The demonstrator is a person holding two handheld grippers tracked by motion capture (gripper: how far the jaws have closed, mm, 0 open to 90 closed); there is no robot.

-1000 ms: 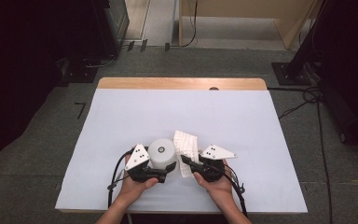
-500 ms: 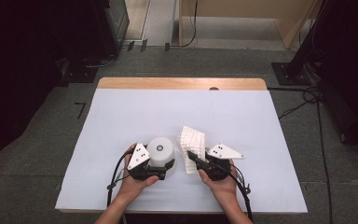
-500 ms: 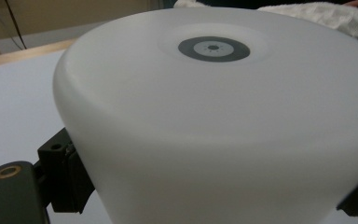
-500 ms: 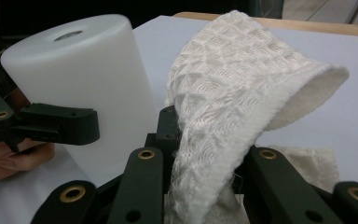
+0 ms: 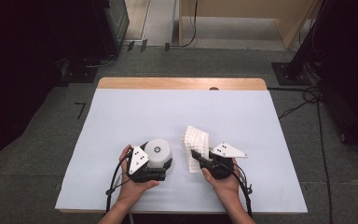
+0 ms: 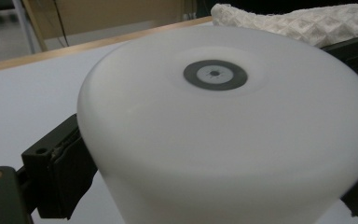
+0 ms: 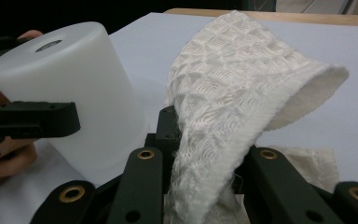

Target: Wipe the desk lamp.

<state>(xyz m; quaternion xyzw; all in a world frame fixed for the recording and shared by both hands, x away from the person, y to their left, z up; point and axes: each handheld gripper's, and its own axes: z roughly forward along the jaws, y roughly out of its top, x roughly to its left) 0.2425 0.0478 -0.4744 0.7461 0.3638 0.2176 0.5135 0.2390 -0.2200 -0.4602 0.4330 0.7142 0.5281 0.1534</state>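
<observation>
A white plastic cup (image 5: 158, 150) stands upside down on the white table cover, a grey ring on its upturned base (image 6: 214, 74). My left gripper (image 5: 161, 164) is shut on it, one black jaw on each side of its wall (image 6: 60, 177). To its right, a white waffle-weave cloth (image 5: 196, 143) stands up from my right gripper (image 5: 196, 157), which is shut on its lower edge. In the right gripper view the cloth (image 7: 233, 93) rises from between the jaws and curls over to the right, with the cup (image 7: 74, 88) just to its left.
The table cover (image 5: 177, 112) stretches wide and bare beyond the grippers to a wooden table edge (image 5: 182, 83). Dark equipment and cables (image 5: 307, 93) lie on the floor around the table. A hand holds each gripper near the front edge.
The right gripper and its cloth have edged slightly to the right, away from the cup. The left gripper and the cup have stayed in place.
</observation>
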